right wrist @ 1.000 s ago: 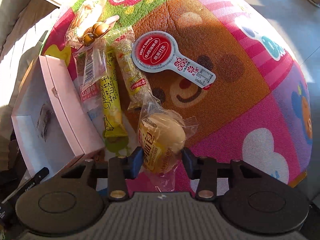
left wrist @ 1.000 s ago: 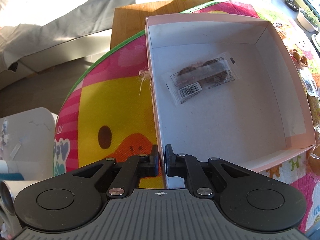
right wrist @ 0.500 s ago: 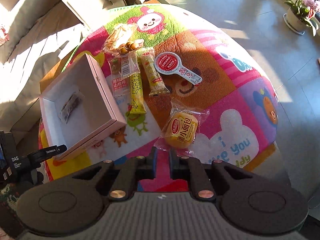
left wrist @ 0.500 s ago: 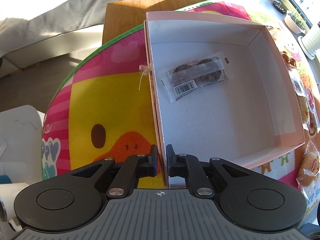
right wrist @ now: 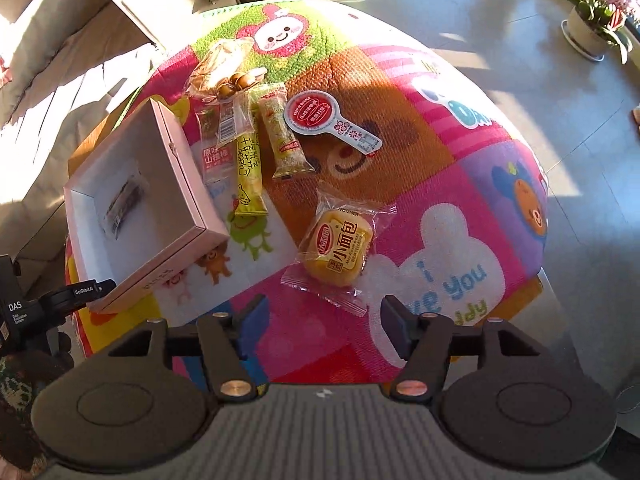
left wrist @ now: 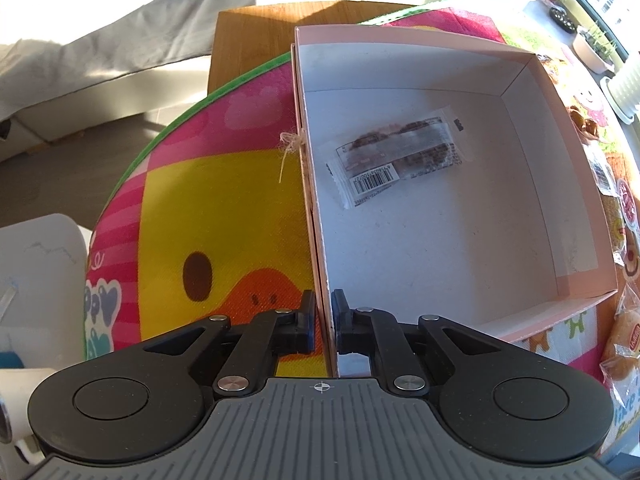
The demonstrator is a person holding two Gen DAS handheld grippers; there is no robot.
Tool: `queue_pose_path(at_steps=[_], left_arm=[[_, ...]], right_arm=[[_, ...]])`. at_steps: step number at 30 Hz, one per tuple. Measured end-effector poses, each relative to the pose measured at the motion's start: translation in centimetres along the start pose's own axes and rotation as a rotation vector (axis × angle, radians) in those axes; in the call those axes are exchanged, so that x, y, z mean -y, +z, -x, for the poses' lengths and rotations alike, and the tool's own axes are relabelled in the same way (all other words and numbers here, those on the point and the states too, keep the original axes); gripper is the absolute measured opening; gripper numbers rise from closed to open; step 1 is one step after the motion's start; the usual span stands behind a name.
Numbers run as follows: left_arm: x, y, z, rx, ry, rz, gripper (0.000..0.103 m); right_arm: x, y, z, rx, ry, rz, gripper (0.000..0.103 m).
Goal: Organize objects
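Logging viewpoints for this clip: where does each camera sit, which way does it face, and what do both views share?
Left wrist: on the left gripper, looking steeply down into the open pink cardboard box; its jaws pinch the box's near wall.
Right wrist: on the right gripper, looking down over the colourful cartoon play mat and the yellow wrapped bun; its jaws are opening, nothing between them.
Shared: box, the dark snack packet inside it, mat.

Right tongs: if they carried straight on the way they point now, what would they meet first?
Most likely the wrapped bun, which lies on the play mat just ahead of the right tongs. Their jaws are opening with nothing between them. Depth is hard to judge, so they might touch bare mat just short of it.
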State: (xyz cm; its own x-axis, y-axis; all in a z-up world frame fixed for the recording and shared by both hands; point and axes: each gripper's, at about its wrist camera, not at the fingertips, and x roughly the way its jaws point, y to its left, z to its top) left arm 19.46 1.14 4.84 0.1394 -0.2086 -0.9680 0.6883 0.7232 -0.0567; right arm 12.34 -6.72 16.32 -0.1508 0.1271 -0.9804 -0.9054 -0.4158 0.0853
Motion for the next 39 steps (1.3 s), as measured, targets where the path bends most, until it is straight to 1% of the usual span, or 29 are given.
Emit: queue_pose_path(at_steps=[1, 4, 6, 10, 12, 15, 18, 21, 25, 27, 29, 32, 33, 34, 37, 39], left_arm=[[0.1, 0.0, 0.0, 0.004, 0.007, 0.011, 0.010], [0.1, -0.2, -0.1, 0.025, 0.021, 0.044, 0.009], [0.2, -0.4, -0.1, 0.034, 0.025, 0.041, 0.009], [0.5, -0.2, -0.8, 0.016, 0.045, 0.035, 0.010], [0.5, 0.0, -0.8, 0.014, 0.051, 0.048, 0.010], [0.5, 0.2, -0.7, 0.003, 0.054, 0.072, 0.010], [0.6, 0.4, -0.5, -0.008, 0.063, 0.074, 0.009], [0.6, 0.3, -0.6, -0.011, 0.065, 0.075, 0.009], [0.7, 0.3, -0.7, -0.012, 0.068, 0.074, 0.009], [0.7, 0.4, -0.7, -0.016, 0.065, 0.062, 0.009], [0.7, 0.3, -0.7, -0.020, 0.060, 0.056, 0.009], [0.7, 0.3, -0.7, -0.020, 0.053, 0.049, 0.009], [0.6, 0.3, -0.7, -0.021, 0.049, 0.047, 0.009], [0.6, 0.3, -0.7, -0.023, 0.045, 0.044, 0.009], [0.5, 0.4, -0.6, -0.027, 0.034, 0.038, 0.009], [0.5, 0.3, -0.7, -0.041, 0.021, 0.028, 0.009]], right_arm=[[0.2, 0.2, -0.3, -0.007, -0.006, 0.016, 0.066], [1.1, 1.0, -1.7, -0.025, -0.024, 0.064, 0.070], [1.6, 1.4, -3.2, -0.040, -0.023, 0.097, 0.074], [2.7, 2.0, -7.1, -0.110, -0.004, 0.111, 0.075], [3.1, 2.3, -8.4, -0.121, 0.020, 0.108, 0.075], [3.6, 2.7, -9.6, -0.132, 0.045, 0.072, 0.076], [3.6, 3.4, -10.5, -0.146, 0.075, 0.025, 0.077], [2.9, 4.4, -11.5, -0.158, 0.094, 0.000, 0.083], [2.7, 5.0, -13.1, -0.188, 0.065, -0.047, 0.084], [2.7, 5.1, -13.9, -0.206, 0.068, -0.088, 0.084], [2.3, 4.9, -14.0, -0.205, 0.066, -0.099, 0.085], [1.2, 4.4, -14.2, -0.202, 0.038, -0.060, 0.085], [0.7, 4.2, -14.1, -0.198, 0.020, -0.044, 0.083], [0.4, 4.1, -14.0, -0.195, 0.006, -0.035, 0.073], [-0.5, 3.9, -13.2, -0.196, -0.008, -0.018, 0.066], [-1.0, 3.7, -12.3, -0.195, -0.015, -0.023, 0.064]])
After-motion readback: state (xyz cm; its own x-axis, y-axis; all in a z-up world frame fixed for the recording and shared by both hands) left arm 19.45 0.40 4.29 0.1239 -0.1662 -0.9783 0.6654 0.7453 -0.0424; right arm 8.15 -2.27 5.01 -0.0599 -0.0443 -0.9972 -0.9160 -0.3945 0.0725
